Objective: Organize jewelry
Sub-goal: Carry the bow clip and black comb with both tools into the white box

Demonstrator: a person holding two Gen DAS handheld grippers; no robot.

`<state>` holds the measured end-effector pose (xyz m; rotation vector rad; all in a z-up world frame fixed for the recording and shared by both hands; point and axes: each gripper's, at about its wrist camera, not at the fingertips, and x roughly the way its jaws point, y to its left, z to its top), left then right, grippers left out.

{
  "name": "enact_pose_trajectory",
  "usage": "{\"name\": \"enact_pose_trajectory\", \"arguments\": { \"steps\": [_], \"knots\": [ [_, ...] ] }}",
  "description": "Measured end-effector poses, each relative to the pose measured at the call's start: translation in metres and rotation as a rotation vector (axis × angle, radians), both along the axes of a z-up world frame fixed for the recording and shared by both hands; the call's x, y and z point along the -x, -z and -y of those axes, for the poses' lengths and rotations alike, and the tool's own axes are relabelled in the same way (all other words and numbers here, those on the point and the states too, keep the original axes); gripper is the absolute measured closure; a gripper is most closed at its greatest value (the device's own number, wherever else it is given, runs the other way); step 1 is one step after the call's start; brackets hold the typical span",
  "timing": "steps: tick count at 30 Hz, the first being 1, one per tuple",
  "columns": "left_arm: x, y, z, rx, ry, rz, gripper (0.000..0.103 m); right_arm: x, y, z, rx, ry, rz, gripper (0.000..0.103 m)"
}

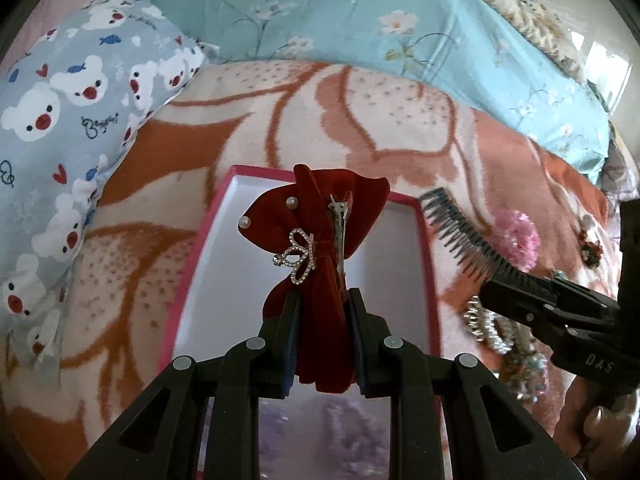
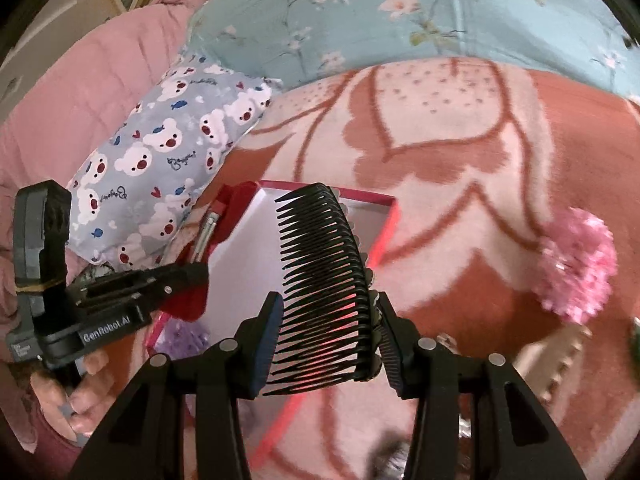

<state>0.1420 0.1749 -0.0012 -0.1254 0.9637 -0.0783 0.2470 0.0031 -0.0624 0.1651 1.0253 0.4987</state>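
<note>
My left gripper (image 1: pixel 322 308) is shut on a red velvet bow hair clip (image 1: pixel 316 232) with pearls and a rhinestone bow, held above the pink-rimmed white box (image 1: pixel 428 248). My right gripper (image 2: pixel 326 320) is shut on a black hair comb (image 2: pixel 324 280), teeth pointing left, held over the box's right rim (image 2: pixel 384 232). The comb (image 1: pixel 460 232) and right gripper (image 1: pixel 520 288) show at the right of the left wrist view. The left gripper (image 2: pixel 192 284) with the red bow (image 2: pixel 188 304) shows at the left of the right wrist view. A purple item (image 2: pixel 180 340) lies in the box's near corner.
A pink pom-pom flower (image 2: pixel 576 264) lies on the orange and cream blanket (image 2: pixel 440 128) right of the box. Silver and beaded jewelry (image 1: pixel 492 328) lies near it. A bear-print pillow (image 1: pixel 80 92) and a blue floral quilt (image 1: pixel 320 12) lie behind.
</note>
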Motion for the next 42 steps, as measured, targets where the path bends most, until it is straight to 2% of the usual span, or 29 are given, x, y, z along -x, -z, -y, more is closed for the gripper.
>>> {"name": "enact_pose_trajectory", "arguments": {
  "steps": [9,18,24,28,34,38,40,42],
  "knots": [
    [-0.048,0.032,-0.017,-0.045,-0.021,-0.042,0.082,-0.032,0.033,-0.044,0.026,-0.002,-0.033,0.057],
    [-0.08,0.061,-0.026,-0.066,-0.025,-0.076,0.082,-0.058,0.063,-0.056,0.071,-0.009,-0.068,0.057],
    [-0.09,0.078,-0.027,-0.076,-0.025,-0.113,0.081,-0.061,0.066,-0.062,0.091,-0.037,-0.065,0.057],
    [-0.093,0.078,-0.03,-0.058,-0.029,-0.117,0.077,-0.063,0.067,-0.064,0.09,-0.044,-0.073,0.056],
    [-0.092,0.079,-0.028,-0.075,-0.027,-0.119,0.075,-0.063,0.067,-0.067,0.096,-0.059,-0.08,0.056],
    [-0.09,0.078,-0.026,-0.079,-0.026,-0.121,0.07,-0.064,0.067,-0.068,0.091,-0.061,-0.084,0.056],
    [-0.089,0.078,-0.026,-0.09,-0.024,-0.123,0.064,-0.064,0.067,-0.069,0.089,-0.063,-0.087,0.055],
    [-0.087,0.077,-0.025,-0.111,-0.025,-0.124,0.052,-0.065,0.067,-0.068,0.08,-0.069,-0.093,0.051]
  ]
}}
